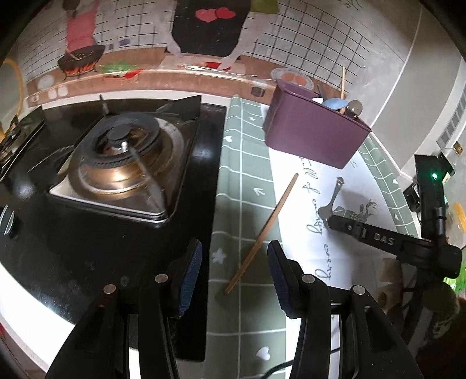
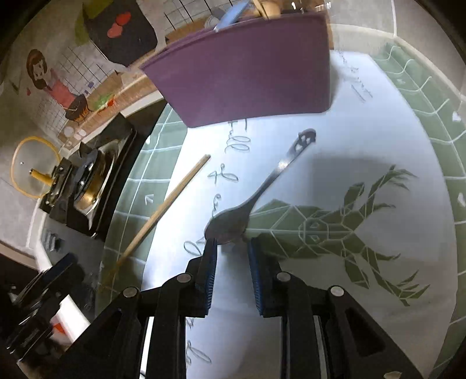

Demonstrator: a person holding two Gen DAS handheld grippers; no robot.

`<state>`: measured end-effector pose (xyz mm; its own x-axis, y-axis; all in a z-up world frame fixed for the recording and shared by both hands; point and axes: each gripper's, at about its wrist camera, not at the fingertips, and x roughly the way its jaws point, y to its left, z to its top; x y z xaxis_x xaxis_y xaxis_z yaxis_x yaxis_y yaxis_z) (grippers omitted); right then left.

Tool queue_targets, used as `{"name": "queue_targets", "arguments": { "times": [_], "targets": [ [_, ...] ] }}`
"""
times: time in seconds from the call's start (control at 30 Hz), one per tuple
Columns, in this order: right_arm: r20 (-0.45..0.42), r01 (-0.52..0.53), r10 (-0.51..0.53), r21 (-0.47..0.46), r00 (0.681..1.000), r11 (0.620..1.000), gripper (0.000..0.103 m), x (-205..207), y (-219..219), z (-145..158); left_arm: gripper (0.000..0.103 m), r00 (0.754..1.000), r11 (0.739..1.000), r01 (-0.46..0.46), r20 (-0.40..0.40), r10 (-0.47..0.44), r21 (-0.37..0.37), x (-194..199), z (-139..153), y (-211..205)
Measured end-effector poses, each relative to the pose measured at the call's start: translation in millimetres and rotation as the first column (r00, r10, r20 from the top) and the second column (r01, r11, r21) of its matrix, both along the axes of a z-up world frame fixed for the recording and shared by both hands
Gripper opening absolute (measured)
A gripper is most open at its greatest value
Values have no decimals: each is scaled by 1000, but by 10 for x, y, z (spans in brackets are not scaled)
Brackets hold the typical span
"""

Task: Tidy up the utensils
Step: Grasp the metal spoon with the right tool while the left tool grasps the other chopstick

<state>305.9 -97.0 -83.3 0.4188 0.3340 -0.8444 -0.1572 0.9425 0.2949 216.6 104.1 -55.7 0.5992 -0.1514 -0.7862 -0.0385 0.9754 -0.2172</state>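
A metal spoon [image 2: 256, 194] lies on the white and green mat [image 2: 364, 145], its bowl toward me. My right gripper [image 2: 231, 247] is open, its fingertips on either side of the spoon's bowl; it also shows in the left wrist view [image 1: 330, 218] at the spoon [image 1: 332, 198]. A wooden chopstick [image 1: 262, 233] lies on the mat; it also shows in the right wrist view [image 2: 166, 210]. My left gripper [image 1: 234, 262] is open, just above the chopstick's near end. A purple bin [image 1: 311, 131] holding several utensils stands behind; it shows in the right wrist view too [image 2: 250, 67].
A gas stove [image 1: 122, 163] sits left of the mat on a black hob. A pot lid with a yellow rim [image 2: 32, 172] leans at the far left. A wall with kitchen stickers [image 1: 209, 26] backs the counter.
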Motion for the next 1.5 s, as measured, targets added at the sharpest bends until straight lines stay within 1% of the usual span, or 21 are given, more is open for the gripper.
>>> {"name": "queue_targets", "arguments": {
  "times": [0.23, 0.37, 0.5, 0.57, 0.67, 0.7, 0.77, 0.83, 0.93, 0.97, 1.07, 1.1, 1.13, 1.2, 1.23, 1.27, 1.33, 1.37, 1.5],
  "targets": [
    [41, 21, -16, -131, 999, 991, 30, 116, 327, 9, 48, 1000, 1000, -29, -9, 30, 9, -70, 16, 19],
    [73, -2, 18, -211, 997, 978, 32, 178, 457, 7, 48, 1000, 999, -29, -5, 29, 19, -79, 52, -7],
    [61, -34, 46, -186, 997, 982, 30, 192, 390, 15, 48, 1000, 999, -26, -3, 26, 18, -66, 71, -44],
    [60, -52, 65, -190, 996, 980, 24, 160, 327, 11, 48, 1000, 1000, -16, -8, 16, 16, -38, 69, -77],
    [68, -85, 102, -212, 992, 973, 18, 45, 184, 8, 48, 1000, 1000, 3, -17, -2, 9, 18, 53, -127],
    [72, -94, 113, -225, 991, 970, 17, -10, 103, 7, 48, 1000, 1000, 13, -24, -13, -4, 54, 38, -144],
    [72, -107, 126, -231, 989, 967, 9, -90, -42, 5, 48, 998, 998, 41, -37, -43, -49, 139, -3, -161],
    [67, -110, 128, -226, 989, 968, 8, -140, -197, 10, 48, 997, 995, 61, -51, -65, -78, 218, -55, -157],
    [69, -85, 103, -221, 992, 972, 7, -177, -447, 16, 48, 993, 995, 87, -76, -91, -55, 341, -136, -179],
    [69, -73, 89, -205, 994, 976, 6, -182, -545, 20, 48, 991, 993, 102, -87, -106, -55, 374, -163, -193],
    [68, -47, 58, -148, 996, 988, 6, -192, -756, 44, 48, 982, 986, 150, -107, -156, -68, 456, -209, -272],
    [70, -53, 61, -120, 996, 991, 6, -198, -799, 61, 48, 978, 983, 171, -113, -178, -71, 486, -219, -314],
    [64, -73, 79, -89, 995, 993, 9, -210, -825, 80, 48, 975, 981, 184, -117, -191, -65, 509, -225, -353],
    [45, -101, 104, -67, 994, 993, 10, -229, -780, 83, 48, 973, 980, 194, -120, -198, -45, 527, -237, -399],
    [43, -110, 113, -64, 993, 992, 12, -229, -735, 79, 48, 973, 980, 195, -121, -198, -38, 529, -241, -409],
    [41, -126, 129, -57, 991, 990, 18, -240, -677, 63, 48, 973, 980, 194, -120, -196, -33, 527, -245, -407],
    [27, -134, 135, -54, 990, 990, 23, -252, -560, 7, 48, 975, 982, 184, -118, -186, -33, 514, -244, -375],
    [52, -124, 127, -62, 991, 990, 23, -267, -503, 13, 48, 978, 985, 171, -114, -174, -32, 503, -236, -348],
    [55, -121, 126, -78, 991, 990, 24, -174, -286, -3, 48, 987, 992, 122, -100, -124, -25, 459, -193, -242]
  ]
}}
